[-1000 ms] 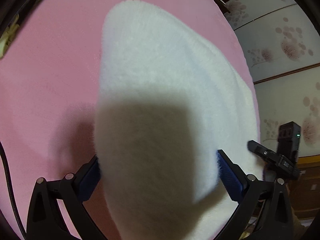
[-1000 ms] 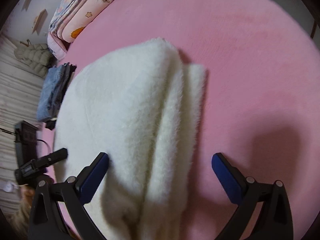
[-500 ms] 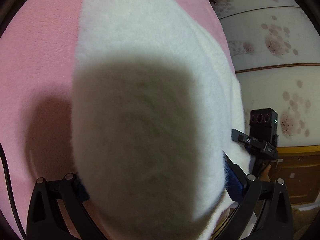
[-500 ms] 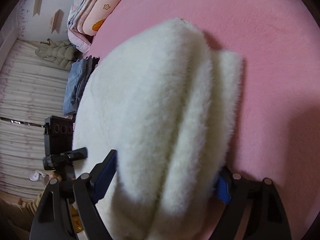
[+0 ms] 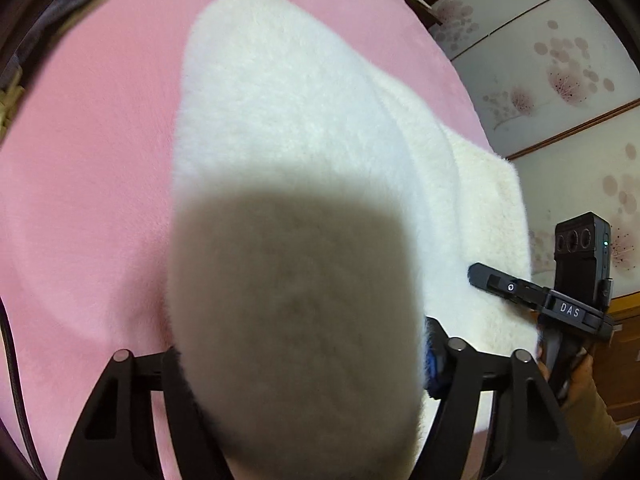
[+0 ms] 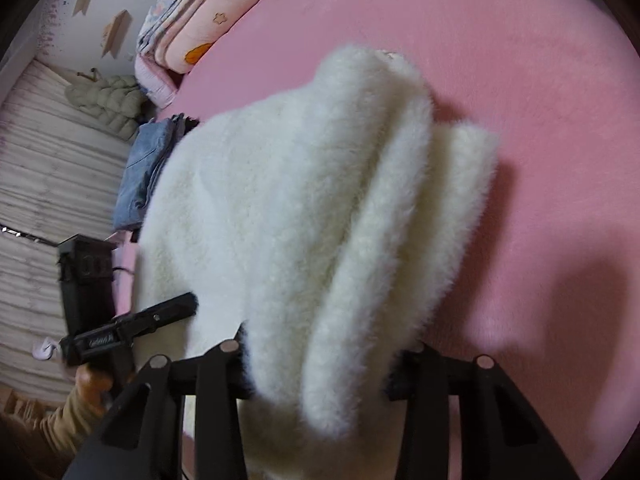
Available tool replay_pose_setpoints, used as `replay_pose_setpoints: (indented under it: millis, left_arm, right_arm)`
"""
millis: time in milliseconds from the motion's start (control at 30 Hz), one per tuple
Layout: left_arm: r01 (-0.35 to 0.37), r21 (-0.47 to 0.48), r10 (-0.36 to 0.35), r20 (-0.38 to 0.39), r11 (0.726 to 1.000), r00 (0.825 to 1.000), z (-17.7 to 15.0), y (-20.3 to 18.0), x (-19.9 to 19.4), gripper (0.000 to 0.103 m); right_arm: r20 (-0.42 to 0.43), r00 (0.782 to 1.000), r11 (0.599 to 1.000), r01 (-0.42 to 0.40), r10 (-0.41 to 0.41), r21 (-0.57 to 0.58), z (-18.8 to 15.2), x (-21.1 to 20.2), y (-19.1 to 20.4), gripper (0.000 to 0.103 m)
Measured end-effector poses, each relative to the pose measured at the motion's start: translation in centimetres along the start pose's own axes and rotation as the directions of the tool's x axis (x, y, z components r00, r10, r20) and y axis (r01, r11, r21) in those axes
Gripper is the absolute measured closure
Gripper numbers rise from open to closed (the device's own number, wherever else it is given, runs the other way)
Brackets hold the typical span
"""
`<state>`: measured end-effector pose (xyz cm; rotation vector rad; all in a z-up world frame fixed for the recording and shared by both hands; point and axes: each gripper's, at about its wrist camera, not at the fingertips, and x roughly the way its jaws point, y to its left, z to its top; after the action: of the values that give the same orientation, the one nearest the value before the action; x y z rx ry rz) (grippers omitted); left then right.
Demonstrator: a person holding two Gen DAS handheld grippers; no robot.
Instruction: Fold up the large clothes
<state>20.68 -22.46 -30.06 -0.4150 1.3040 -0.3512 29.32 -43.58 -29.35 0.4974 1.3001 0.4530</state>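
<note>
I see the folded white fleece garment (image 5: 304, 128) lying on the pink bed (image 5: 88, 184), its near edge bunched up toward both cameras. Left gripper (image 5: 296, 364): jaws have just been closing and now pinch a thick fold of fleece. Right gripper (image 6: 320, 364): jaws have likewise just been closing, narrow, clamped on the layered edge. Folded jeans (image 6: 140, 172) sit at the far side of the bed.

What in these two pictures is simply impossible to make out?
- Left wrist view: the left gripper fingers' pads, buried in the fluffy white garment; a dark shadow blurs its near end.
- Right wrist view: the right gripper pads, sunk in the fleece.
- Both views: the garment's type, sleeves and collar, folded under.
- The bed, cut off by edges.
</note>
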Motion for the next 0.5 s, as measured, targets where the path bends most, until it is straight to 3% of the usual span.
replay_pose_setpoints:
  millis: [100,300,500]
  left_arm:
    - [-0.007,0.028,0.007,0.008,1.000,1.000,-0.5,-1.1,-1.9,0.035]
    - [0.000,0.053,-0.001,0.005,0.999,1.000,-2.6,-1.2,-8.5,0.035]
    - [0.008,0.041,-0.009,0.004,0.999,1.000,-2.4,3.3,-17.2,0.035]
  right_arm:
    - [0.023,0.999,0.999,0.038,-0.038,-0.003,-0.5,-1.0,1.7,0.064]
    - [0.031,0.999,1.000,0.024,-0.024,0.010,-3.4,-3.5,6.5,0.065]
    - [0.013,1.000,1.000,-0.005,0.005,-0.001,-5.1,-4.6,14.4,0.065]
